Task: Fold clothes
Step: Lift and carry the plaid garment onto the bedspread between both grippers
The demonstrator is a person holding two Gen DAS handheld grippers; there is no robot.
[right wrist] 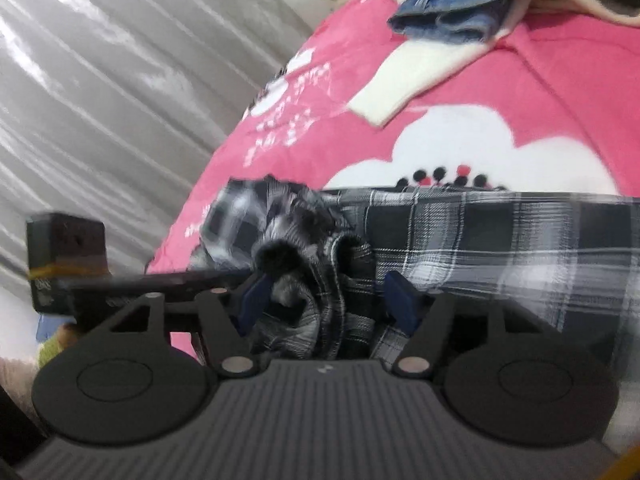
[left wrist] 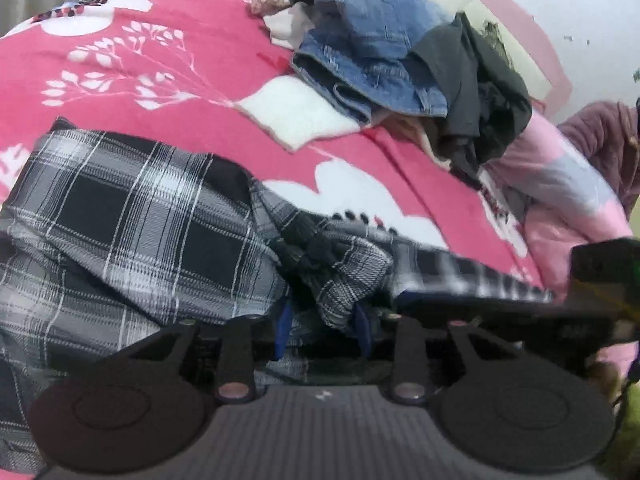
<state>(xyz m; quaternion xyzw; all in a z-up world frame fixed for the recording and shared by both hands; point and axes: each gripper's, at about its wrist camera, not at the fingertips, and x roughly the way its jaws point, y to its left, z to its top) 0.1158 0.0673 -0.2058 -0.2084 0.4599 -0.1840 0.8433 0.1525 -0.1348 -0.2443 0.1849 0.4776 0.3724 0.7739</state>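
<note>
A black-and-white plaid shirt (left wrist: 132,220) is spread on the pink bedspread (left wrist: 160,80). Bunched plaid cloth is gripped between the blue pads of the left gripper (left wrist: 322,320) and the right gripper (right wrist: 328,300) (somewhat blurred).

No readable text, label, brand or number shows in either view; the white marks on the pink bedspread (right wrist: 520,92) are too blurred to make out

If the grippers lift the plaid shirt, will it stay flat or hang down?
Probably hang: the plaid shirt already lies wrinkled and bunches between the blue fingers of the right gripper. It looks thin, so likely light. It may snag or drag on the bedspread.
</note>
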